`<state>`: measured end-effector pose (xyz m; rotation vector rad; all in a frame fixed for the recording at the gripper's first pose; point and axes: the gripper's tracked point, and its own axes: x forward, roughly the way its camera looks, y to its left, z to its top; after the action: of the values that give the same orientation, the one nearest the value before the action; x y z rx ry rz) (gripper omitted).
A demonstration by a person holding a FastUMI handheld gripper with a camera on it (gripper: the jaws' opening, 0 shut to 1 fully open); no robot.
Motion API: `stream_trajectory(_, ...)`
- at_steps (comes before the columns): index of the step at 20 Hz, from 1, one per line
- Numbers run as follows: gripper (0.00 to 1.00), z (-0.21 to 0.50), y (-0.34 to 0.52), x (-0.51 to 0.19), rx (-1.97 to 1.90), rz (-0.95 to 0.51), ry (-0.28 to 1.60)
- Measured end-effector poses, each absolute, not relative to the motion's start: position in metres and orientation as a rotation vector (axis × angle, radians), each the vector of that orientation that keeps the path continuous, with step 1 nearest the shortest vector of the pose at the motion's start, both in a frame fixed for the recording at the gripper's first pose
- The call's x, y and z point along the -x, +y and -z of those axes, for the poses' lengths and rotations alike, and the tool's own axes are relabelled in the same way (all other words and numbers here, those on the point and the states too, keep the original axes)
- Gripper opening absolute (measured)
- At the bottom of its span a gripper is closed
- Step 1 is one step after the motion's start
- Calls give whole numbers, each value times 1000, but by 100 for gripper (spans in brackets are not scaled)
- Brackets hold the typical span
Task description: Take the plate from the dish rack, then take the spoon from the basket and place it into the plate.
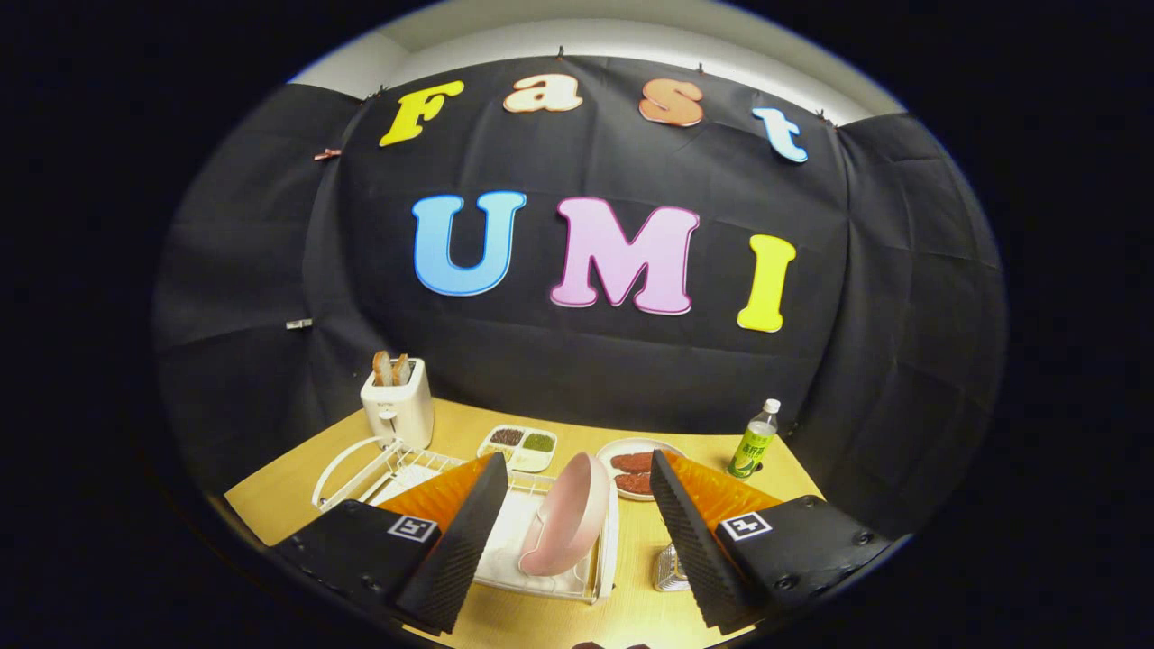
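2 slices of bread poke out of the toaster (397,410) at the far left of the wooden table (270,500), as I see it from here. Just below it, toward lower left, sits the white dish rack (365,464), and the pink plate (570,514) stands on edge in the rack's right part, tilted a little. Behind the plate, mid-frame, I see a small tray (519,448) split into 4 compartments with dark and green fillings. Right of that is a white dish (631,448) holding 2 reddish-brown pieces, and further right a green bottle (754,440) with a white cap. My gripper (575,532) hangs with its fingers wide apart, the plate between them, touching neither. Something silvery (669,568) shows beside the right finger; I cannot tell what.
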<state>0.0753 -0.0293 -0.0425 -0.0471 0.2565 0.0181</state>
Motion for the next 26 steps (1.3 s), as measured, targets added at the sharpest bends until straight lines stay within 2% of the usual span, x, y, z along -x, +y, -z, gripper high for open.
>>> stream_trajectory(10,98,120,-62,-137,173,62,704)
stream_trajectory(16,93,175,-82,-151,261,150,892)
stream_trajectory(18,78,182,-83,-155,256,175,914)
stream_trajectory(19,67,183,-82,-154,256,178,913)
stream_trajectory(20,62,184,-79,-154,248,183,921)
stream_trajectory(21,47,187,-75,-153,233,191,929)
stream_trajectory(23,29,187,-73,-154,210,223,942)
stream_trajectory(26,23,185,-66,-155,192,240,939)
